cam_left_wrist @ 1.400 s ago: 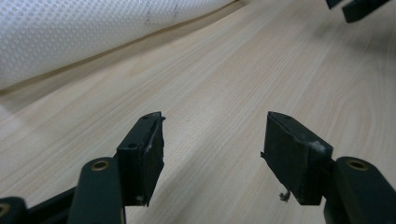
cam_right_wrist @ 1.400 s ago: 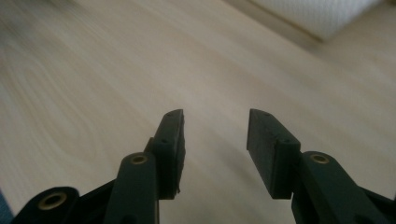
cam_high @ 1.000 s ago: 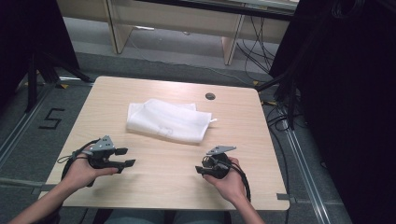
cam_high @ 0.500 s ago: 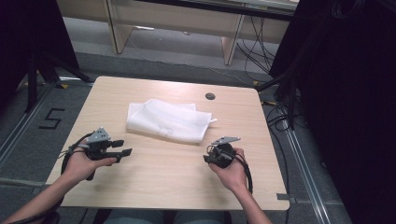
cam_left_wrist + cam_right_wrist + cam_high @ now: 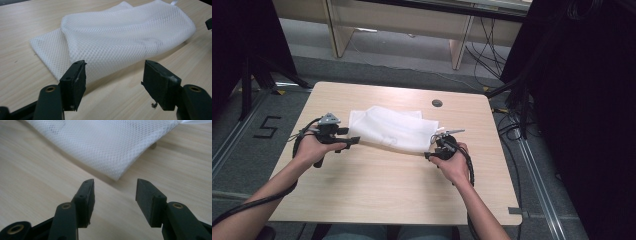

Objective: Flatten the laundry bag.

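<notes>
Both forearms come in from bottom of high view, angled inward. Left gripper (image 5: 343, 141) at mid-left, level, tips at left edge of mesh bag (image 5: 393, 129). Right gripper (image 5: 438, 149) just right of centre, at bag's lower right corner. Both sets of jaws wide, have just been opening, nothing between them, pads clear of the mesh. Bag lies flat mid-table (image 5: 377, 195), slightly crumpled, partly folded over. White open-weave net, soft. Table is light wood grain w/ small dark round cap (image 5: 437, 103) upper centre. Nothing blocking approach.
</notes>
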Available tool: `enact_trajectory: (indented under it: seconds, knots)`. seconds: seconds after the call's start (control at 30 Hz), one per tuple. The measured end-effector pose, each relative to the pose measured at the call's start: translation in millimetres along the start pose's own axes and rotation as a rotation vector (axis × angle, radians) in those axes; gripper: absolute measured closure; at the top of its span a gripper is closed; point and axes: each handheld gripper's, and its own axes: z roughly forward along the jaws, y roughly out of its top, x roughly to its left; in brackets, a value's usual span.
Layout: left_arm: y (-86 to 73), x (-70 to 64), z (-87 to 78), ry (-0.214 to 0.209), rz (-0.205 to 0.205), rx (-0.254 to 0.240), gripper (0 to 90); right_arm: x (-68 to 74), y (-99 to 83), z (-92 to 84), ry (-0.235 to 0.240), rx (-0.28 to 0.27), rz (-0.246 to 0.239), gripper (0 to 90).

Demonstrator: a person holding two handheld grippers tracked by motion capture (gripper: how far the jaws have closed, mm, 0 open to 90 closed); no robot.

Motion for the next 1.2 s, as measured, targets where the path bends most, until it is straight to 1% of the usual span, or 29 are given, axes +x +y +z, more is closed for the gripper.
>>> enact_trajectory:
  seconds: [0.07, 0.1, 0.13, 0.17, 0.2, 0.23, 0.27, 0.3, 0.33, 0.37, 0.43, 0.5, 0.53, 0.57, 0.6, 0.63, 0.67, 0.7, 0.73, 0.77, 0.8, 0.83, 0.87, 0.9, 0.93, 1.0, 1.03, 1.1, 1.2]
  knots:
    - [2.0, 0.9, 4.1, 0.012, -0.011, -0.003, 32.3, -1.4, 2.3, 2.5, -0.002, 0.002, 0.004, 49.1]
    - [6.4, 4.5, 9.1, 0.036, 0.0, 0.017, 31.9, -5.8, 6.3, 7.8, -0.008, 0.001, 0.006, 48.2]
    - [6.4, 4.5, 9.1, 0.036, 0.0, 0.017, 31.6, -5.8, 6.3, 7.8, -0.008, 0.001, 0.006, 48.2]
    - [10.4, 7.3, 12.7, 0.056, -0.011, 0.0, 31.4, -7.8, 10.3, 10.9, 0.001, 0.0, 0.032, 47.8]
    - [12.8, 9.0, 13.7, 0.06, -0.02, -0.007, 31.4, -9.7, 11.6, 12.6, 0.002, 0.0, 0.021, 47.4]
    - [14.9, 11.0, 14.8, 0.062, -0.026, -0.01, 31.4, -9.2, 13.1, 15.2, 0.0, -0.003, 0.041, 46.7]
    - [16.3, 11.8, 17.3, 0.065, -0.056, -0.027, 31.3, -10.0, 14.7, 16.7, 0.005, 0.003, 0.04, 45.6]
    - [16.3, 11.8, 17.3, 0.065, -0.056, -0.027, 31.2, -10.1, 15.8, 19.3, 0.0, 0.001, 0.05, 45.3]
    - [17.9, 19.6, 19.2, 0.049, -0.065, -0.012, 31.2, -9.3, 16.8, 19.9, -0.002, 0.021, 0.065, 45.3]
    - [17.9, 19.6, 19.2, 0.049, -0.065, -0.012, 31.5, -9.3, 16.8, 19.9, -0.002, 0.021, 0.065, 45.3]
    - [17.6, 24.9, 23.5, 0.04, -0.11, -0.031, 32.3, -12.4, 17.6, 24.5, -0.002, 0.035, 0.063, 44.7]
    - [15.9, 30.6, 28.4, 0.034, -0.127, -0.011, 32.7, -12.1, 17.8, 27.8, -0.003, 0.04, 0.099, 44.8]
    - [15.9, 30.6, 28.4, 0.034, -0.127, -0.011, 33.3, -12.1, 17.8, 27.8, -0.003, 0.04, 0.099, 44.8]
    - [15.2, 31.2, 31.2, 0.036, -0.126, 0.011, 34.1, -13.3, 18.5, 30.6, 0.007, 0.04, 0.11, 44.8]
    - [15.2, 31.2, 31.2, 0.036, -0.126, 0.011, 34.9, -11.5, 19.1, 30.5, 0.005, 0.064, 0.142, 44.8]
    - [14.1, 31.4, 34.8, 0.037, -0.105, 0.051, 36.3, -10.4, 19.7, 33.0, 0.003, 0.065, 0.155, 45.2]
    - [13.3, 30.9, 37.1, 0.03, -0.107, 0.062, 39.8, -9.9, 20.1, 35.4, 0.006, 0.071, 0.156, 47.0]
    - [13.3, 30.9, 37.1, 0.03, -0.107, 0.062, 43.8, -10.2, 20.7, 36.6, -0.006, 0.08, 0.148, 50.1]
    - [12.2, 30.0, 39.6, 0.024, -0.121, 0.069, 43.8, -10.2, 20.7, 36.6, -0.006, 0.08, 0.148, 50.1]
    - [10.1, 27.7, 43.0, 0.02, -0.124, 0.087, 51.0, -11.0, 21.9, 39.3, 0.02, 0.064, 0.095, 61.7]
    - [9.4, 26.7, 43.7, 0.019, -0.119, 0.096, 53.8, -9.8, 22.7, 38.3, 0.013, 0.079, 0.08, 66.6]
    - [8.3, 25.9, 44.2, 0.023, -0.098, 0.107, 56.9, -10.3, 23.0, 38.6, 0.011, 0.074, 0.047, 71.5]
    - [7.3, 24.8, 43.5, 0.028, -0.079, 0.125, 62.3, -9.4, 23.0, 38.0, 0.005, 0.074, 0.036, 75.3]
    - [6.1, 24.4, 43.1, 0.027, -0.081, 0.13, 65.1, -7.5, 22.6, 36.0, 0.012, 0.085, 0.052, 77.4]
    - [4.8, 23.5, 42.7, 0.023, -0.09, 0.134, 68.2, -8.1, 21.7, 36.0, 0.01, 0.084, 0.041, 78.4]
    - [3.2, 23.1, 42.2, 0.022, -0.078, 0.143, 73.9, -8.7, 20.0, 33.0, 0.012, 0.09, 0.033, 79.2]
    - [-0.2, 21.0, 41.0, 0.012, -0.062, 0.153, 76.6, -8.5, 18.6, 31.3, 0.011, 0.092, 0.033, 79.3]
    - [-3.1, 17.9, 39.1, 0.003, -0.046, 0.175, 79.3, -7.3, 15.0, 28.3, 0.021, 0.084, 0.023, 79.3]
    - [-6.0, 14.8, 38.1, -0.008, -0.035, 0.178, 81.0, -5.3, 8.4, 23.7, 0.02, 0.083, 0.011, 79.3]
